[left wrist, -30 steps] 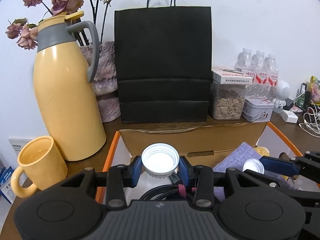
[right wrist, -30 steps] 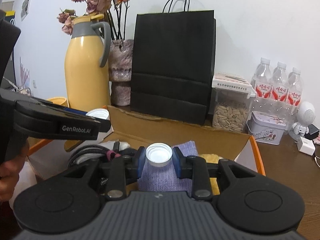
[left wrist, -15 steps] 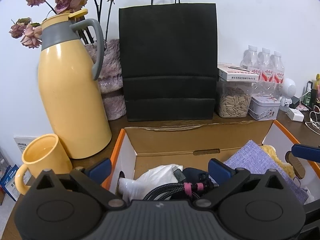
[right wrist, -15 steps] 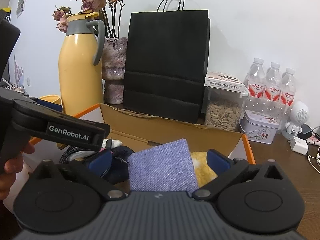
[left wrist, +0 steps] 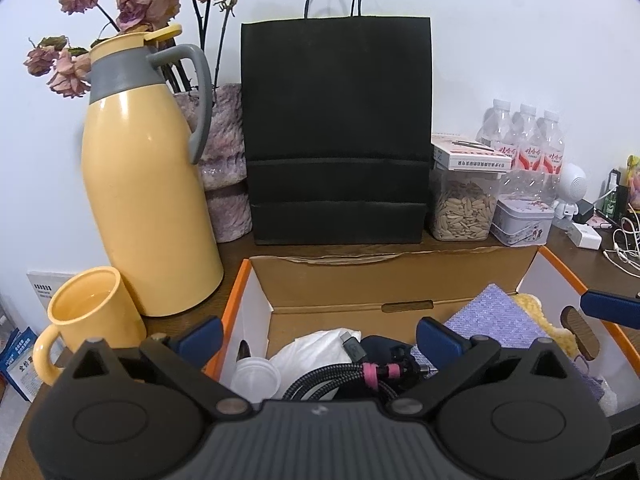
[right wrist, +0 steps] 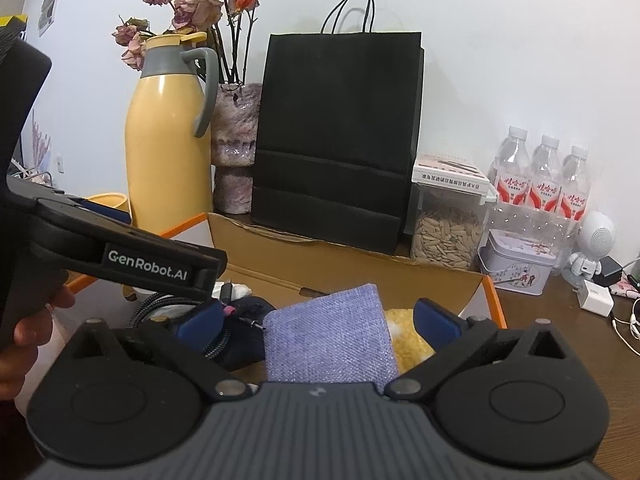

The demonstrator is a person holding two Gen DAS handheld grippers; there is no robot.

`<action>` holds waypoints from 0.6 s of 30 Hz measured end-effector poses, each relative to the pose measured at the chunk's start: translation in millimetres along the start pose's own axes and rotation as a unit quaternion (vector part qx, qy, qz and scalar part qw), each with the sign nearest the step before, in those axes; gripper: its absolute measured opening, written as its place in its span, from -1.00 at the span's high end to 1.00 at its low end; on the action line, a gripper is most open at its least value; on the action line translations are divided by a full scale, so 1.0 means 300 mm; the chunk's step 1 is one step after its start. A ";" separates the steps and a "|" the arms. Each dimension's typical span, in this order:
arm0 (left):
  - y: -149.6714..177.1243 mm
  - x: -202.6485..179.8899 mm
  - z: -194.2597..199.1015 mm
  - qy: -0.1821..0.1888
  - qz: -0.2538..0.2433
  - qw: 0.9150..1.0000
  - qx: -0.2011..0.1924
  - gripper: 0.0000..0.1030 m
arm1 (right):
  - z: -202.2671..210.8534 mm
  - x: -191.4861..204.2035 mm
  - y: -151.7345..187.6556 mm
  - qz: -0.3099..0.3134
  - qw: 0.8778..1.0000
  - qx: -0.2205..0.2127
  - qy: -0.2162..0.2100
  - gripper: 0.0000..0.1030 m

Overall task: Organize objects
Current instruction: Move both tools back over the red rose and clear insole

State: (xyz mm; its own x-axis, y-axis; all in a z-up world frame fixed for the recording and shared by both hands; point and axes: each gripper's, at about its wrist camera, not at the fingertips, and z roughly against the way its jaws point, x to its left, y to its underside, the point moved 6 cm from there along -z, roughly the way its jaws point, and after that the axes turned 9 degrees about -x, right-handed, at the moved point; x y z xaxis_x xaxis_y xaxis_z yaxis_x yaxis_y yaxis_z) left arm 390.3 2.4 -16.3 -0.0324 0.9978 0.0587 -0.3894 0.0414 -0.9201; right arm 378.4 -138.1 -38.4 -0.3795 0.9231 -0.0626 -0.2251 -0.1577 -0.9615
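Now, the cardboard box (left wrist: 256,312) sits right under both tools, packed with a white bottle (left wrist: 256,378) lying on its side, a white bag (left wrist: 316,350), a braided cable (left wrist: 340,376) and a purple cloth (left wrist: 496,316) with a yellow sponge (right wrist: 408,340) beside it. The left gripper (left wrist: 318,336) hangs over the bottle and cable, jaws spread wide, having just been opening, gripping nothing. The right gripper (right wrist: 318,318) has likewise just been opening, released above the purple cloth, nothing pinched. Ahead of the tools, beyond the box, stands a black paper bag (left wrist: 336,128); to its left a yellow thermos (left wrist: 148,208) and yellow mug (left wrist: 92,312).
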 end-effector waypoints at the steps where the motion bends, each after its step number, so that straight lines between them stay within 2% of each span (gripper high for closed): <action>1: 0.000 0.001 0.009 0.000 0.001 1.000 -0.001 -1.00 | 0.006 0.001 0.000 0.000 1.000 -0.001 0.000 -1.00; 18: 0.046 0.009 0.191 0.008 0.004 1.000 -0.005 -1.00 | 0.161 0.051 0.023 -0.005 1.000 -0.002 0.000 -1.00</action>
State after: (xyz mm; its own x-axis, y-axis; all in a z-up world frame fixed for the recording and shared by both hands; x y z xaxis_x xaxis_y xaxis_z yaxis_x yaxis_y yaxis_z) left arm 332.0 2.6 -6.5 -0.0207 0.9988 0.0450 -0.3805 0.0337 -0.9242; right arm 327.6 -142.1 -33.1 -0.3773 0.9246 -0.0525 -0.2255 -0.1467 -0.9631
